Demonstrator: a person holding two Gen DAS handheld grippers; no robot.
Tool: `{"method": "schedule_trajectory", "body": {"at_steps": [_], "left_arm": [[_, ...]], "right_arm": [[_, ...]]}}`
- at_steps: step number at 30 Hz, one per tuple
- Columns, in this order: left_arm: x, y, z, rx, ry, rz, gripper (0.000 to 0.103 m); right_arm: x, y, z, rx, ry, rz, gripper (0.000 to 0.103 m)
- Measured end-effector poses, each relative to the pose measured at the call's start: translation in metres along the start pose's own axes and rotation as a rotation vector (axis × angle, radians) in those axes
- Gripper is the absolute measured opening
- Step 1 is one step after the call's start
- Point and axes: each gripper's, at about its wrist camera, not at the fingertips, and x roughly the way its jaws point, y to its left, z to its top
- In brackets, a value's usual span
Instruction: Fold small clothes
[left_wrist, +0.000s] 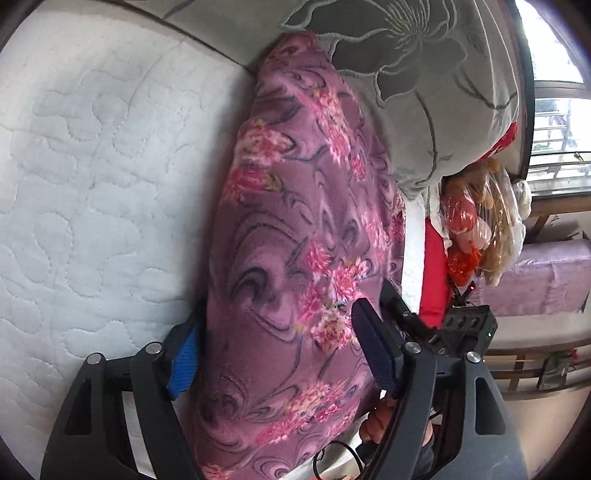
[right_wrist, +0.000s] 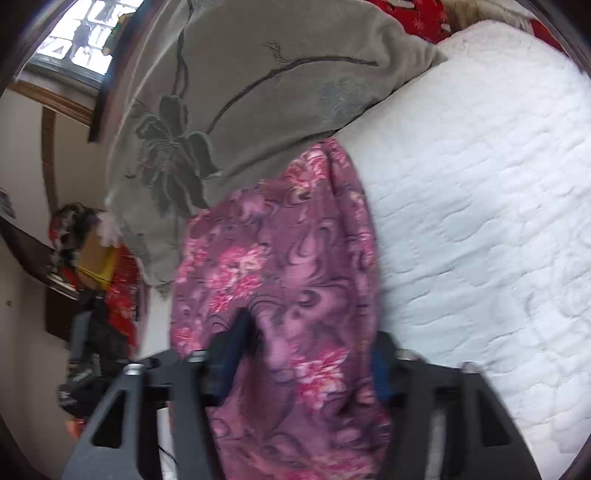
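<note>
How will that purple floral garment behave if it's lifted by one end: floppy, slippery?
Probably floppy: the purple floral garment lies in soft folds over the white quilted mattress and bulges between both tools' fingers. Its fuzzy, fleece-like surface suggests decent grip rather than slip. Likely light, so a push would bunch it up rather than slide it whole; its far end lies against the grey pillow.

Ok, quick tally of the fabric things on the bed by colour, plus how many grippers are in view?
Purple floral garment: 1
Grey flower-embroidered pillow: 1
White quilted mattress cover: 1
Grippers: 2, the left gripper and the right gripper, each with garment between its fingers
Total: 5
</note>
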Motion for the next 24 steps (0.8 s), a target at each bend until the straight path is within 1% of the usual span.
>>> {"method": "schedule_trajectory", "body": {"at_steps": [1, 2, 3, 4, 5, 6, 7, 11, 14, 18, 21, 24], "left_arm": [[-0.002, -0.001, 0.000, 0.013, -0.006, 0.030, 0.055], [-0.003, -0.003, -0.001, 0.039, -0.012, 0.077, 0.044], [-0.004, -0.005, -0.003, 0.055, -0.020, 0.091, 0.038], [-0.007, -0.009, -0.004, 0.061, -0.035, 0.099, 0.034], [-0.010, -0.010, -0.005, 0.066, -0.044, 0.101, 0.028], [-0.015, -0.011, -0.007, 0.076, -0.056, 0.103, 0.026], [-0.022, -0.015, -0.011, 0.092, -0.074, 0.116, 0.025], [-0.054, -0.012, -0.027, 0.114, -0.127, 0.136, 0.025], [-0.078, 0.003, -0.044, 0.111, -0.153, 0.132, 0.025], [-0.112, 0.037, -0.068, 0.078, -0.186, 0.141, 0.025], [-0.137, 0.070, -0.088, 0.034, -0.214, 0.158, 0.025], [-0.146, 0.096, -0.099, -0.018, -0.225, 0.165, 0.025]], "right_arm": [[0.000, 0.002, -0.001, -0.022, -0.002, -0.017, 0.036], [-0.002, 0.008, -0.003, -0.064, -0.017, -0.049, 0.031], [-0.004, 0.022, -0.007, -0.137, -0.034, -0.111, 0.030], [-0.004, 0.033, -0.010, -0.196, -0.044, -0.159, 0.027], [-0.004, 0.048, -0.014, -0.269, -0.059, -0.223, 0.026], [-0.006, 0.059, -0.018, -0.312, -0.073, -0.263, 0.025], [-0.010, 0.067, -0.022, -0.329, -0.094, -0.280, 0.024], [-0.034, 0.091, -0.039, -0.361, -0.150, -0.271, 0.023], [-0.045, 0.112, -0.059, -0.388, -0.153, -0.238, 0.023], [-0.041, 0.142, -0.091, -0.433, -0.116, -0.193, 0.023], [-0.027, 0.166, -0.114, -0.458, -0.075, -0.154, 0.023], [-0.009, 0.182, -0.137, -0.475, -0.013, -0.108, 0.023]]}}
